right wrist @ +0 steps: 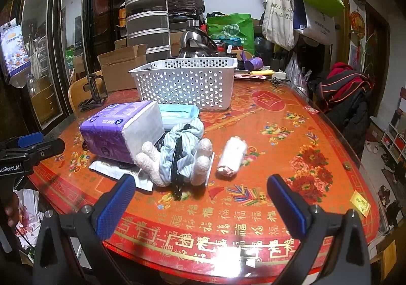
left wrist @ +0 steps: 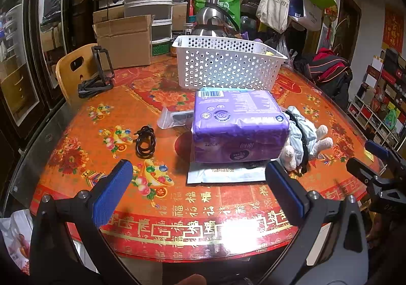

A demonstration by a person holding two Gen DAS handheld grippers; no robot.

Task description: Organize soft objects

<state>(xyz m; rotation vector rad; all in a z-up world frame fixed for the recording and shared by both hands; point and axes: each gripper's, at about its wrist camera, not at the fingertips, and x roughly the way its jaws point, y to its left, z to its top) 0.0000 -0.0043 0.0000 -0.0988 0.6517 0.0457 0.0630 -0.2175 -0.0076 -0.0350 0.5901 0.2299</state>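
Observation:
A purple tissue pack (left wrist: 238,125) (right wrist: 119,130) lies mid-table on a flat white packet (left wrist: 225,174) (right wrist: 114,168). To its right lies a plush toy in light blue clothes (left wrist: 303,139) (right wrist: 180,155). A rolled white cloth (right wrist: 232,156) rests right of the toy. A teal mask pack (right wrist: 179,113) sits behind them. A white perforated basket (left wrist: 225,64) (right wrist: 187,83) stands at the back. My left gripper (left wrist: 198,191) is open over the near table edge, in front of the tissue pack. My right gripper (right wrist: 201,201) is open too, in front of the toy.
A coiled black cable (left wrist: 145,141) and a clear zip bag (left wrist: 175,118) lie left of the tissue pack. A black stand (left wrist: 97,74), a cardboard box (left wrist: 124,41), a wooden chair (left wrist: 73,69) and a steel kettle (left wrist: 212,19) sit behind. The red patterned table (right wrist: 279,132) has a rounded edge.

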